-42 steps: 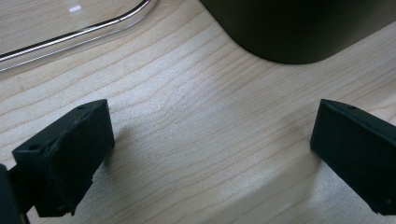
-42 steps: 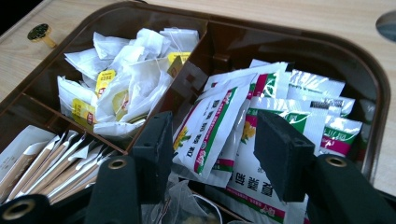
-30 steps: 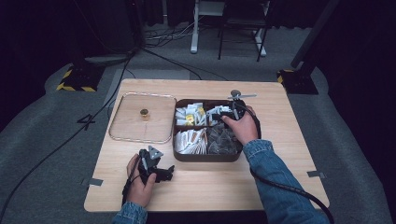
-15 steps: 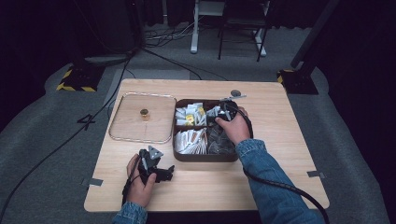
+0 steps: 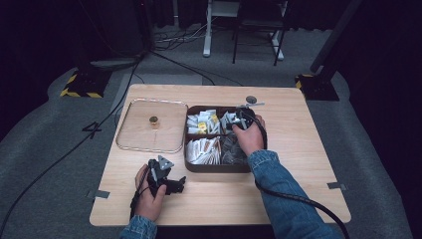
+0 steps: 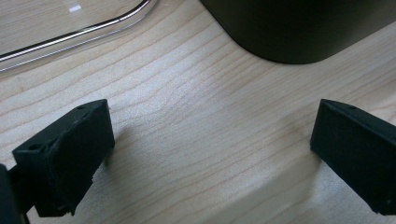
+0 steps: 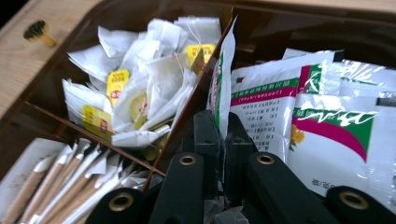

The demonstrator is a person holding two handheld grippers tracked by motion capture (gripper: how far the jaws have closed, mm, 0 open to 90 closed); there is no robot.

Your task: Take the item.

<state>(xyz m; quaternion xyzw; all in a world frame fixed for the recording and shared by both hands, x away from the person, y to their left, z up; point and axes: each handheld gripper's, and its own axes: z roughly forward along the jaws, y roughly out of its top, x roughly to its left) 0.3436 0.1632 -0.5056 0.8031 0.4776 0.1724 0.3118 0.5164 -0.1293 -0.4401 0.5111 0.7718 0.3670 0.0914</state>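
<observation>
A dark brown divided box (image 5: 219, 169) stands at the table's middle. My right gripper (image 5: 242, 117) reaches into its far right compartment. In the right gripper view, the right gripper (image 7: 223, 126) is shut on the lower edge of a white and green sachet (image 7: 219, 79) standing on edge against the divider; its jaws have just been closing on it. More such sachets (image 7: 327, 116) lie to its right. Tea bags with yellow tags (image 7: 140, 88) fill the compartment to the left. My left gripper (image 5: 171, 184) rests on the wood near the table's front. The left gripper (image 6: 210, 135) is open over bare wood.
A clear lid (image 5: 134, 137) with a small brass knob (image 5: 154, 120) lies left of the box. Paper stick packets (image 5: 204, 149) fill the near left compartment. The box's rounded corner (image 6: 299, 28) is just ahead of the left gripper. A small round disc (image 5: 251, 99) lies behind the box.
The right hand has shifted a little to the left and lower into the box's far right compartment. The left hand has kept still.
</observation>
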